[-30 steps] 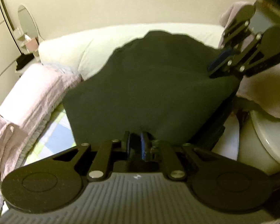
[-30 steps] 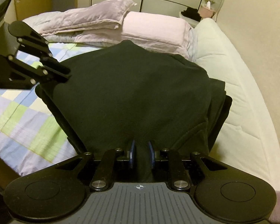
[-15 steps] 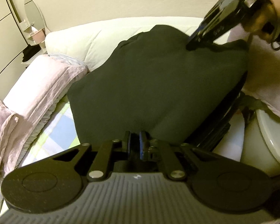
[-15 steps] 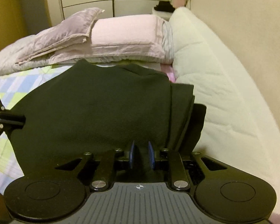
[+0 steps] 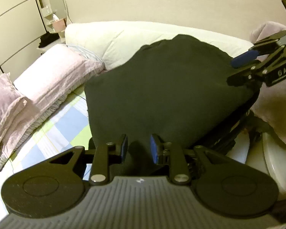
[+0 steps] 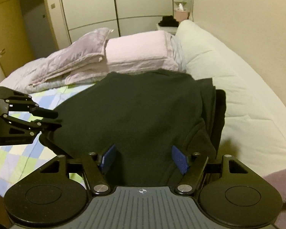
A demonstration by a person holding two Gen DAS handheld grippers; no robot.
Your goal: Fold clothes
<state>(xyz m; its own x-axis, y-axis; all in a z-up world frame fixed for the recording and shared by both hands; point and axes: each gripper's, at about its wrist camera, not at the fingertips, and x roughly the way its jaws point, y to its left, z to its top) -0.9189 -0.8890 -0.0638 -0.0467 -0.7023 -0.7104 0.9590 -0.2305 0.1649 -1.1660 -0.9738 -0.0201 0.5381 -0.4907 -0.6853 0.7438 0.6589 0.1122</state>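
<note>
Dark fleece, the folded garment (image 6: 143,114) lies on the checked bedsheet (image 5: 53,133) beside the pink pillows (image 6: 139,53). Both grippers, pinched on its near edge half a second ago, now stand open: the right gripper (image 6: 144,159) wide, the left gripper (image 5: 138,147) narrower. The fold looks laid down and released.

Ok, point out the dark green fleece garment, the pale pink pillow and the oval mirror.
dark green fleece garment (image 5: 167,87), left wrist view, middle of its top layer.
pale pink pillow (image 6: 137,51), right wrist view, its top face.
oval mirror (image 5: 56,2), left wrist view, the glass.
</note>
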